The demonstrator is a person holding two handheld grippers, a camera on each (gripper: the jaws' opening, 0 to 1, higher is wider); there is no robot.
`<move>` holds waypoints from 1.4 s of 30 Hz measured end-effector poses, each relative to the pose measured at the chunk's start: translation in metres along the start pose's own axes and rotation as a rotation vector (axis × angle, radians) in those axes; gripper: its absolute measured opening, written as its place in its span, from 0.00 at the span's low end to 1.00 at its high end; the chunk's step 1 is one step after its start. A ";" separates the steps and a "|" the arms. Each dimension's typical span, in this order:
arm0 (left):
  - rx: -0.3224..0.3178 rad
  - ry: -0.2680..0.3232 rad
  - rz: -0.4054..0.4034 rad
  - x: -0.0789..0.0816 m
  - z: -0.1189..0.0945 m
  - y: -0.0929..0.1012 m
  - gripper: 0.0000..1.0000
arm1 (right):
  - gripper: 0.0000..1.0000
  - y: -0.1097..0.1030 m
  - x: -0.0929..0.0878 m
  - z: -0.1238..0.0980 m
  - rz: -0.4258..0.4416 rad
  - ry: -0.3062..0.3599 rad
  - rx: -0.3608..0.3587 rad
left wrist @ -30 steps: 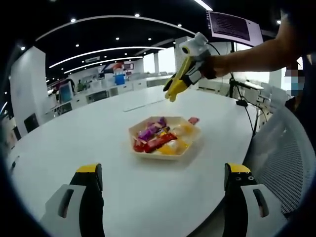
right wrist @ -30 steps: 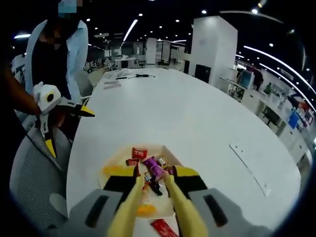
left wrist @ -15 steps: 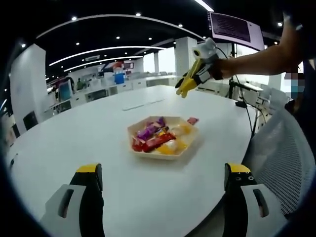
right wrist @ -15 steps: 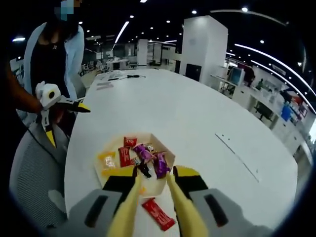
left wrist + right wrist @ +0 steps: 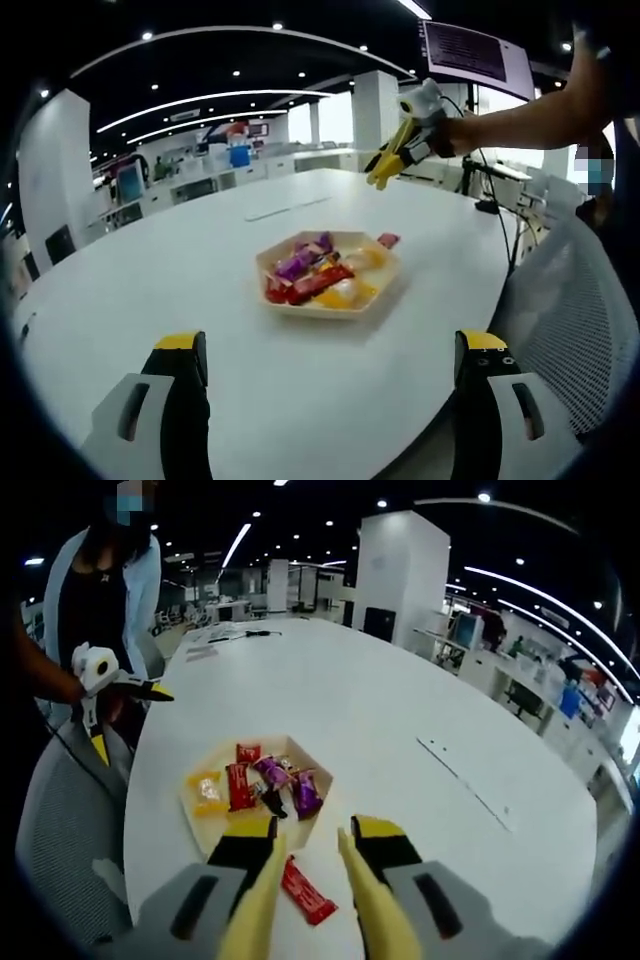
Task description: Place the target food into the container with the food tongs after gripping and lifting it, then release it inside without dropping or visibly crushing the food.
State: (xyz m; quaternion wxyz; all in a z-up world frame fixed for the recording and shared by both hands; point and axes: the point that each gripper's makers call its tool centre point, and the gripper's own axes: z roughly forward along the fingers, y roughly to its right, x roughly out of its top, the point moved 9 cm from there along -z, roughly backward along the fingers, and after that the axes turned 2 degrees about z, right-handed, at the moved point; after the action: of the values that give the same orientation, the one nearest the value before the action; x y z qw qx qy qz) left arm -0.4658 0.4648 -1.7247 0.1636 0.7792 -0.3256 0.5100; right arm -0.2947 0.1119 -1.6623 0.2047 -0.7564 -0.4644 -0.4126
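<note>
Wrapped snacks sit heaped in a shallow hexagonal tray point(image 5: 385, 283) on the white desk point(image 5: 200, 290), red, purple, yellow and orange packets piled together in the left gripper view. We see one red packet point(image 5: 301, 891) lying outside the tray in the right gripper view, flat on the desk just beyond the rim and between the yellow tong arms of our right gripper point(image 5: 306, 860). That loose packet looks to us like the target food, and the tray point(image 5: 195, 823) the container meant to receive it.

Our right gripper carries the food tongs point(image 5: 365, 905) and holds them raised well above the desk, tips apart with a narrow gap and nothing caught between them. From across the desk, in the left gripper view, the same tool point(image 5: 398, 155) shows high over the far edge, gripped in a person's outstretched hand. Our left gripper point(image 5: 328, 365) rests low near the desk edge, its two jaws spread wide and empty; in the right gripper view it point(image 5: 110, 705) hangs near a grey mesh chair point(image 5: 60, 830).

We judge the task barely under way. No snack is gripped or lifted, and the red packet lies untouched on the desk. What remains is the whole sequence: lowering the tongs around the packet, closing gently enough not to crush the wrapper, carrying it over the rim and letting go inside the tray.
</note>
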 end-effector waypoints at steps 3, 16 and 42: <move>0.007 0.009 0.012 0.001 -0.001 0.000 1.00 | 0.29 0.003 -0.005 0.000 0.005 -0.003 -0.002; 0.007 -0.023 0.013 -0.002 0.001 0.000 1.00 | 0.29 0.017 -0.023 -0.002 -0.026 0.008 0.014; 0.017 -0.050 0.009 -0.005 0.001 -0.001 1.00 | 0.29 0.010 -0.067 0.022 0.003 -0.025 0.094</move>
State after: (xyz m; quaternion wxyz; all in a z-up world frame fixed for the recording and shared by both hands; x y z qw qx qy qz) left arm -0.4658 0.4662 -1.7292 0.1467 0.7916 -0.3286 0.4939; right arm -0.2914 0.0865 -1.7292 0.2345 -0.7519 -0.4846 -0.3805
